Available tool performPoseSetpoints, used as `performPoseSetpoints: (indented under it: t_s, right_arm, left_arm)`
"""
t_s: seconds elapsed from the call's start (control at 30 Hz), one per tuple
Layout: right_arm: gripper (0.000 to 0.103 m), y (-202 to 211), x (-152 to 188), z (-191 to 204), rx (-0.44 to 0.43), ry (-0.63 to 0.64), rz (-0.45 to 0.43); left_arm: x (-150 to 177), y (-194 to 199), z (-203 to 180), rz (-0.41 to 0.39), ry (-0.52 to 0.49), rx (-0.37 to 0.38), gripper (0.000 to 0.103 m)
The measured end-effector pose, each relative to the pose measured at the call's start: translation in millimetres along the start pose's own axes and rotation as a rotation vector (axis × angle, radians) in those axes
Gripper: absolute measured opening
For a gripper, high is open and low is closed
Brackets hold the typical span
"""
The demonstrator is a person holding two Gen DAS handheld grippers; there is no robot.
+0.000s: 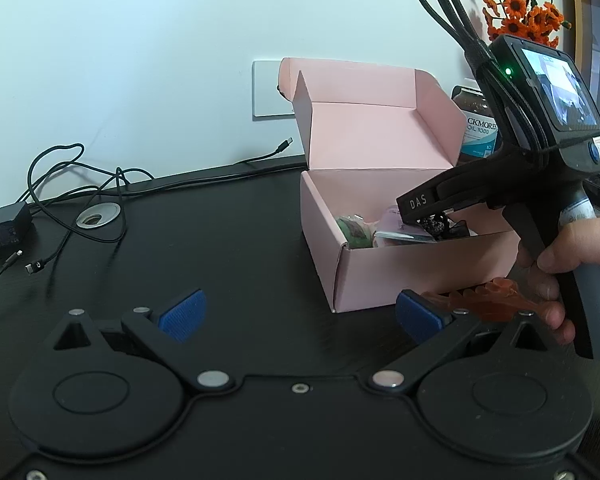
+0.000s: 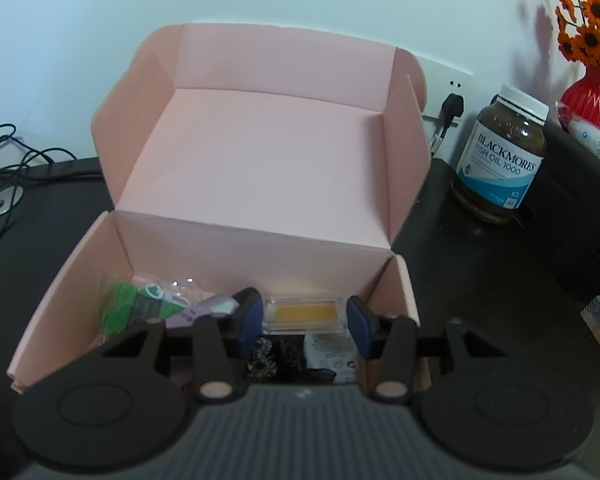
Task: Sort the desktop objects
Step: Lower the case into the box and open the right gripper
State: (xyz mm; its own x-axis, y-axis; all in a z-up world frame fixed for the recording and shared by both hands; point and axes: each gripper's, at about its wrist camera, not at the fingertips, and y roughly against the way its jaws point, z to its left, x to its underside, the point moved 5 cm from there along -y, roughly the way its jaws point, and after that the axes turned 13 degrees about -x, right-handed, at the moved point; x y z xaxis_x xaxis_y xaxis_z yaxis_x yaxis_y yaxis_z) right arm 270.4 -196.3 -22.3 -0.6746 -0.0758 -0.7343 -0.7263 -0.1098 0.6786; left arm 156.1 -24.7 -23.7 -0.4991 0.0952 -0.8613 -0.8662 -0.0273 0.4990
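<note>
The right hand-held gripper [image 2: 305, 322] hangs over the open pink cardboard box [image 2: 260, 184], its jaws parted and holding nothing, with a small clear plastic case [image 2: 305, 312] holding something amber lying just ahead between the fingertips, inside the box. To that gripper's left lie a green packet [image 2: 120, 304] and a lilac one [image 2: 192, 314]; below the case sit a dark chain-like trinket [image 2: 264, 356] and a white pouch [image 2: 332, 354]. The case looks light, stiff and slick, so its short side walls seem the place to pinch; the packets look soft and crinkly. The left hand-held gripper [image 1: 300, 314] rests low over the black tabletop [image 1: 220, 240], jaws wide and empty, the box ahead to its right. Only the left view shows an orange-brown translucent piece [image 1: 488, 298] on the tabletop beside its right finger; only the right view shows the fish oil bottle [image 2: 500, 156] in full.
</note>
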Motion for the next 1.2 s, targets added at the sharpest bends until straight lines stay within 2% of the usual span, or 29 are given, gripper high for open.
performPoseSetpoints:
  t_s: [0.27, 0.77, 1.2]
  right_arm:
    - [0.046, -2, -3, -1, -0.006, 0.004, 0.047]
    - [0.047, -9, -10, -3, -0.032, 0.024, 0.192]
    - [0.053, -15, -17, 1, -0.013, 0.073, 0.301]
  left_arm:
    - [0, 0, 1, 0.001, 0.001, 0.001, 0.103]
    - [0, 0, 1, 0.002, 0.002, 0.000, 0.103]
    - [0, -2, 1, 0.009, 0.007, 0.004, 0.103]
